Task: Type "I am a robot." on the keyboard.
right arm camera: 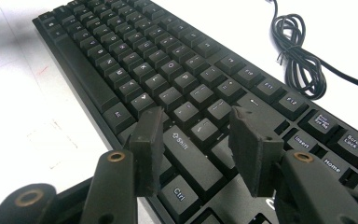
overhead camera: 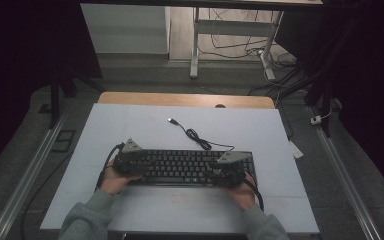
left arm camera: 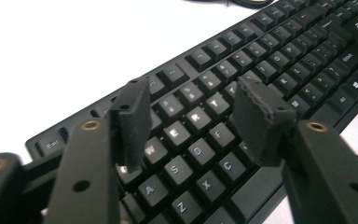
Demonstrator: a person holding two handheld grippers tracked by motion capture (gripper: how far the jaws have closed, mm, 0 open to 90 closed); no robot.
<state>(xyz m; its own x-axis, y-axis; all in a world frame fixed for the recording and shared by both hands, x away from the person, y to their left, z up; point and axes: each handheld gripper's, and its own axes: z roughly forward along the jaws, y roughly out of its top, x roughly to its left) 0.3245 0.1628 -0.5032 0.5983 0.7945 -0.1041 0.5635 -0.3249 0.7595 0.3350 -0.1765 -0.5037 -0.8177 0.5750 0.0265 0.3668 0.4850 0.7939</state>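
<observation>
I'm working in what looks like a lab or office. Dark curtains [overhead camera: 25, 55] flank a white-topped table [overhead camera: 130, 125], with desk legs [overhead camera: 195, 45] and loose floor cables [overhead camera: 240, 47] behind.

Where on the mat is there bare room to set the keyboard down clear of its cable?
Widest free patch: the white mat beyond the keyboard, left of the USB plug. A narrower bare strip lies between keyboard and near edge. Crowded: behind the keyboard's right half, where the coiled cable lies, and its ends, under the left gripper and right gripper.
</observation>
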